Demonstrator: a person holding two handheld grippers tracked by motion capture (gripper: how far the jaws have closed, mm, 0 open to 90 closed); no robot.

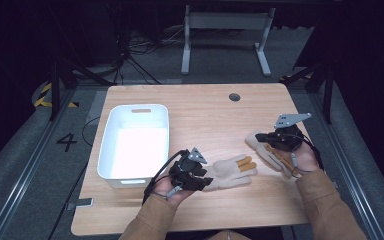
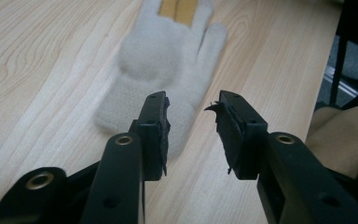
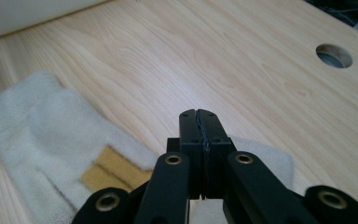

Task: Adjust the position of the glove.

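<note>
1. Two cream knit gloves lie flat on the wooden table (image 1: 220, 120), right of the white plastic bin (image 1: 135, 145).
2. Left gripper (image 2: 191, 133): jaws spread, nothing between them, over the cuff of the near glove (image 2: 168, 70), fingers pointing away.
3. Right gripper (image 3: 200, 140): jaws pressed together, empty, above the far glove (image 3: 42, 135) with its tan patch.
</note>
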